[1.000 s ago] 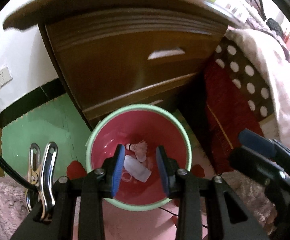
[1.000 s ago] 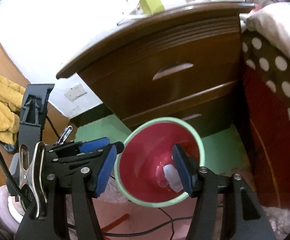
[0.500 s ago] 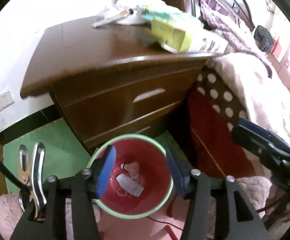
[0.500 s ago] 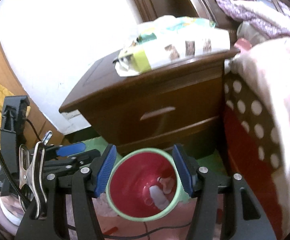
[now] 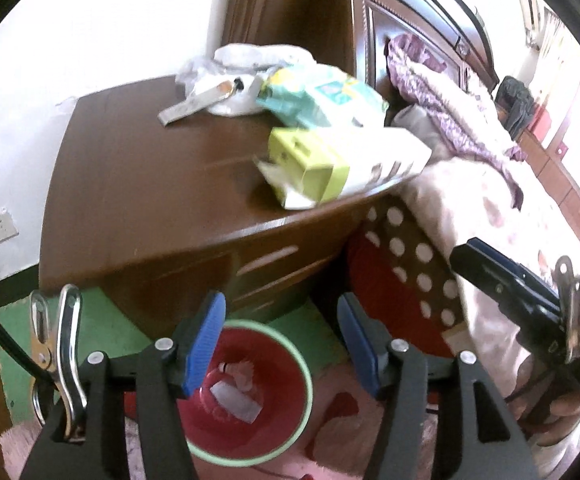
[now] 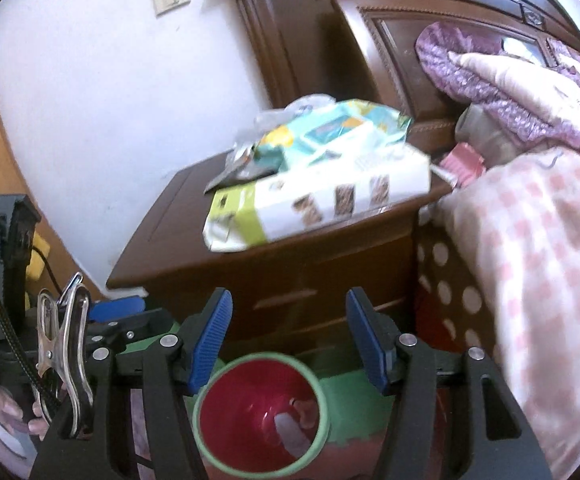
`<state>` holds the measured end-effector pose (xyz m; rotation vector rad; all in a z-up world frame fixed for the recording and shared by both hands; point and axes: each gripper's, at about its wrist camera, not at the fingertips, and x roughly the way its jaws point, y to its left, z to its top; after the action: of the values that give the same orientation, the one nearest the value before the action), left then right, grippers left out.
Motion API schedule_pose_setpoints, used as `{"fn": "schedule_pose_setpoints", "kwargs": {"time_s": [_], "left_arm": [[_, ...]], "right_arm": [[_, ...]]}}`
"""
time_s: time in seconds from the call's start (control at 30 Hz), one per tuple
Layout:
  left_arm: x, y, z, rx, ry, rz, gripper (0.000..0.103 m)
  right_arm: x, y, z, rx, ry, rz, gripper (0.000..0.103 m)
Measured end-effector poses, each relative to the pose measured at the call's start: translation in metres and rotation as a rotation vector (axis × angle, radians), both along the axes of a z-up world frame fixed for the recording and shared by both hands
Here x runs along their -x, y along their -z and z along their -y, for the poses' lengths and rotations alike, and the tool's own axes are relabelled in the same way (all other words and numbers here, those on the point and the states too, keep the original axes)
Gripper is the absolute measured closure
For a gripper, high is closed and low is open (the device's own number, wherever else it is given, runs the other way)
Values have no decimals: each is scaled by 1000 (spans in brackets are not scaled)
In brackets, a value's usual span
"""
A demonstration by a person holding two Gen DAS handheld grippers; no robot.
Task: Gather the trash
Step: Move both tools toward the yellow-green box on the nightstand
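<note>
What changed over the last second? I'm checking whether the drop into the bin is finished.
Both views have lifted from the red bin up to the nightstand top. The left gripper jaws have just been opening, with nothing between them; the right gripper stayed open and empty. The shuttlecock and white scrap stayed in the bin.

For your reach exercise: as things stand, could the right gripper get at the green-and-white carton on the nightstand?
Probably yes. The right gripper is open and empty, and the green-and-white carton lies at the nightstand's front edge, uppermost on that side, with nothing in between.
</note>
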<state>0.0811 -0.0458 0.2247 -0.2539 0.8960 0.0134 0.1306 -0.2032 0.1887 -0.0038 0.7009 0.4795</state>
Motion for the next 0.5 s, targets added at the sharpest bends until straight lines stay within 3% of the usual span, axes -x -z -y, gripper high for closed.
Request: {"fn": "schedule_pose_setpoints", "kwargs": {"time_s": [0.2, 0.5], "left_arm": [[-26, -10, -2, 36, -27, 17, 39], [-54, -1, -9, 87, -87, -1, 39]], "right_arm": [[-30, -18, 12, -20, 39, 28, 36], [-81, -28, 31, -35, 116, 32, 32]]}}
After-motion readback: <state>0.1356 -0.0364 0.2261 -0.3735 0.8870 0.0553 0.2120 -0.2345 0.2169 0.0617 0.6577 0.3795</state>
